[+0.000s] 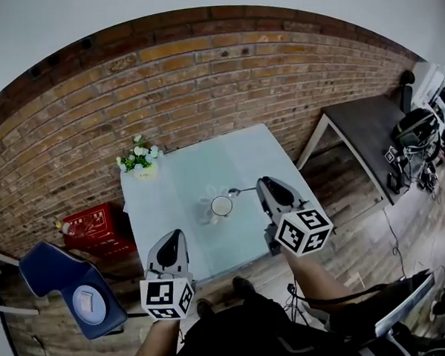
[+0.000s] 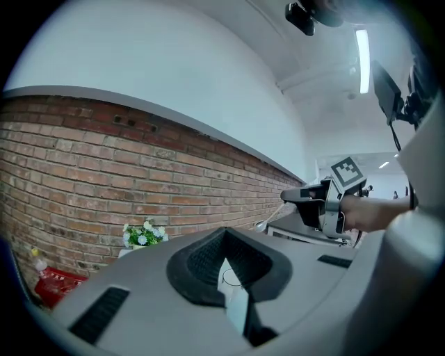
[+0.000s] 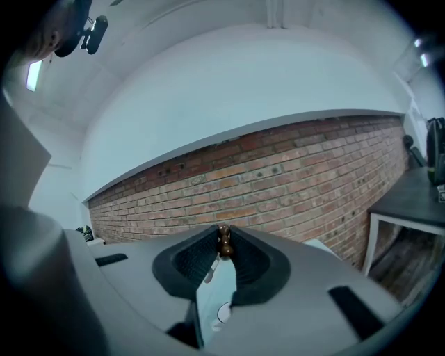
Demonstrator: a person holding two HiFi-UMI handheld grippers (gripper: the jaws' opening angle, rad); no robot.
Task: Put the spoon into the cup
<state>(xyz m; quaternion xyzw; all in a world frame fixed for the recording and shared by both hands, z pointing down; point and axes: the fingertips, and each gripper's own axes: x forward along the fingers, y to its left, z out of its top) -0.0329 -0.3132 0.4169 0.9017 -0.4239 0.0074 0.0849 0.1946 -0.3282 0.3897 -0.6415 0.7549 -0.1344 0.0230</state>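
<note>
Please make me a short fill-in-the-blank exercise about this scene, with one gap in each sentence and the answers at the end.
1. The right gripper grips a ___ by its handle end.
2. Its bowl end points toward the ___ standing in the middle of the table.
3. The flowers stand at the table corner nearest the ___ wall.
4. The left gripper holds ___.

Missing words: spoon; cup; brick; nothing.

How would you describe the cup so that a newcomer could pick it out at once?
Find the pale table against the brick wall. Near its middle stands the cup, small with a round rim. Unlike the flowers at the far left corner, it is plain, and the spoon in the right tool points toward it.
</note>
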